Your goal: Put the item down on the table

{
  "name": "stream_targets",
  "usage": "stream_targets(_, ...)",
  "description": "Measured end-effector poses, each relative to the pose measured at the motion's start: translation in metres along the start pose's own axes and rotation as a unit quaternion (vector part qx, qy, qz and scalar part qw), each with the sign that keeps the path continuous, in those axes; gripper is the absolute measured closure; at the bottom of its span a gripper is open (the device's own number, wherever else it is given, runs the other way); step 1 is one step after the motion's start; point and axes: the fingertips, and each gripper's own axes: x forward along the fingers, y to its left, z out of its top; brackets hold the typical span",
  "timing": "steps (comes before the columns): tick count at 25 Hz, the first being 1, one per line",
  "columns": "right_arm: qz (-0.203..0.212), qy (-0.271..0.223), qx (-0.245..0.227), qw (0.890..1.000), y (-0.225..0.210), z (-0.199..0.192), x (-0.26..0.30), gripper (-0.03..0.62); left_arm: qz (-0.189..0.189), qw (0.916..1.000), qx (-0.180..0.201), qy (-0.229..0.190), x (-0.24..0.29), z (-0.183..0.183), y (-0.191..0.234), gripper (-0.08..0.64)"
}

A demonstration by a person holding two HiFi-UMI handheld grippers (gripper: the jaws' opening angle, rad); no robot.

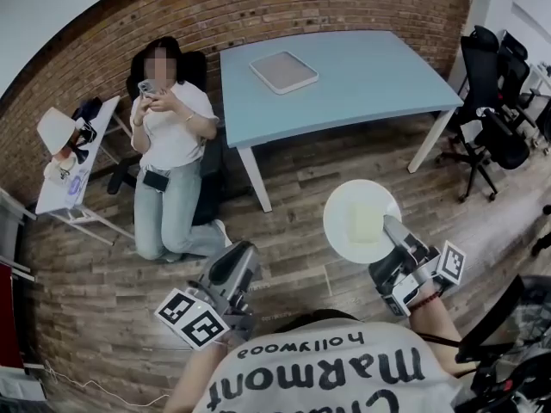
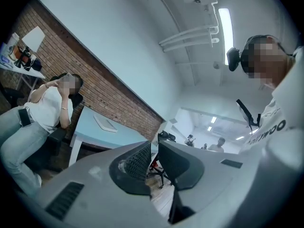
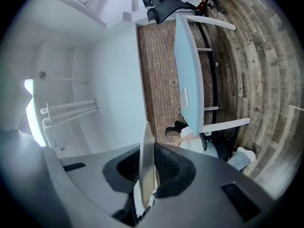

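Nearest you, the left tongs point(image 1: 244, 252) hang level over the wooden floor point(image 1: 293, 188). Their two sides stand a narrow slit apart with nothing between them, so they look spare for this job. To the right, your right tongs point(image 1: 389, 227) are clenched on the near rim of a white plate point(image 1: 340, 213). They tip slightly upward, probably so the plate rides flat and the pale yellow square point(image 1: 366, 224) on it does not slide. The plate hangs in the air over the floor, well short of the blue worktop point(image 1: 379, 84) beyond. A flat white tray point(image 1: 284, 71) lies on the worktop's far left part, so the bare right side looks the easier landing spot. A seated person point(image 1: 168, 136) sits just left of the worktop.
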Motion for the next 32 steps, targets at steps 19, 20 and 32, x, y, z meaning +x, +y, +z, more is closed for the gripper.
stream_targets(19,0.004,-0.009,-0.002,1.000,-0.016,0.008,0.044,0.552,0.012,0.9998,-0.015,-0.003,0.004,0.016,0.061,0.511)
stream_targets(20,0.002,-0.009,-0.004,1.000,-0.017,0.013,0.046,0.552,0.014,0.9998,-0.015,-0.006,0.008,0.018,0.063,0.511)
stream_targets(32,0.001,0.012,0.000,1.000,-0.018,0.070,0.074,0.551,0.032,0.9992,-0.025,-0.004,0.062,0.017,0.065,0.511)
